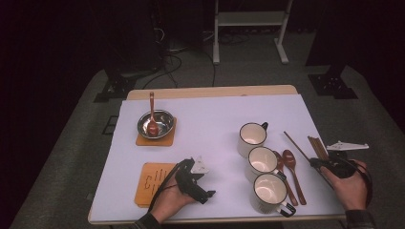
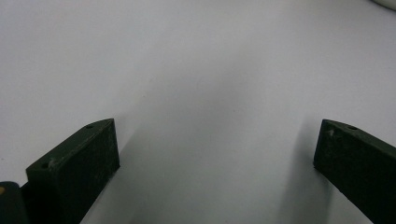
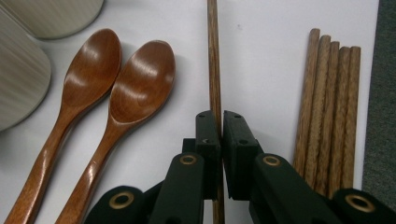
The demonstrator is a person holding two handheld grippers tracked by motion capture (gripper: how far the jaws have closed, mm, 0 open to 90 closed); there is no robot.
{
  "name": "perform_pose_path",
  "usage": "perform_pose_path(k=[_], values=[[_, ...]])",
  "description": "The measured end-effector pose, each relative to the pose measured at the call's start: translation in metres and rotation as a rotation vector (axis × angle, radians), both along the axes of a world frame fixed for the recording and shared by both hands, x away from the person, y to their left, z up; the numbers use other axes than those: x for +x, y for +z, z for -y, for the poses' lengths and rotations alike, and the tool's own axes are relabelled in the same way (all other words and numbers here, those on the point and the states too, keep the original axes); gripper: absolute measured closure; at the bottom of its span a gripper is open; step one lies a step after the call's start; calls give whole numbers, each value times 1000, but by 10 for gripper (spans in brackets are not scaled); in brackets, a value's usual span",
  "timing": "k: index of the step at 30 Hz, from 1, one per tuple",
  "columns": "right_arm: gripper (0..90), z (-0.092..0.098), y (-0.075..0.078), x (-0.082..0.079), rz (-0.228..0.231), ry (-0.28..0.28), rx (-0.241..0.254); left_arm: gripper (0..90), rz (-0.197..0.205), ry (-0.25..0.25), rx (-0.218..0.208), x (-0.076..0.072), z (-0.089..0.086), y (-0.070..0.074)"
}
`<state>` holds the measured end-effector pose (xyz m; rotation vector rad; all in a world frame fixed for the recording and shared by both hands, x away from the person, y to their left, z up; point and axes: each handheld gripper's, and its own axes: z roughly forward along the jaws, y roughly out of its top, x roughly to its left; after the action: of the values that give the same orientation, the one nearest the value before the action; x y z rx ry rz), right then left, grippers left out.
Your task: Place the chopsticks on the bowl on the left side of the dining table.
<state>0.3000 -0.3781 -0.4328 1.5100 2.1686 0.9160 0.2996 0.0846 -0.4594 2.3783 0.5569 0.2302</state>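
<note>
One chopstick [image 3: 214, 56] clamped in right tool [image 3: 221, 122] near table edge [image 1: 334, 217]; left tool [image 2: 215, 154] released over bare cloth.

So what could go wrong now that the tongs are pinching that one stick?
1. The right tongs pinch a single chopstick, thin and round; it might twist or slip out when lifted.
2. The two wooden spoons lie close on one side and the chopstick bundle on the other, so a sideways swing could knock them.
3. The bundle sits near the table edge; a bump could roll sticks off.
</note>
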Motion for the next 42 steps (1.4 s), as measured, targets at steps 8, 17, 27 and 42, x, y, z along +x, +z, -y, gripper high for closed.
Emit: perform_pose_path(k=[8,17,27,42], values=[[847,0,13,5,26,7,27,0,1,0,0,0,0,0],[847,-5,28,13,64,35,49,0,1,-1,1,0,0,0],[847,-17,48,23,109,75,61,0,-1,-1,2,0,0,0],[847,-32,68,38,143,152,81,0,-25,-6,-15,1,-2,4]])
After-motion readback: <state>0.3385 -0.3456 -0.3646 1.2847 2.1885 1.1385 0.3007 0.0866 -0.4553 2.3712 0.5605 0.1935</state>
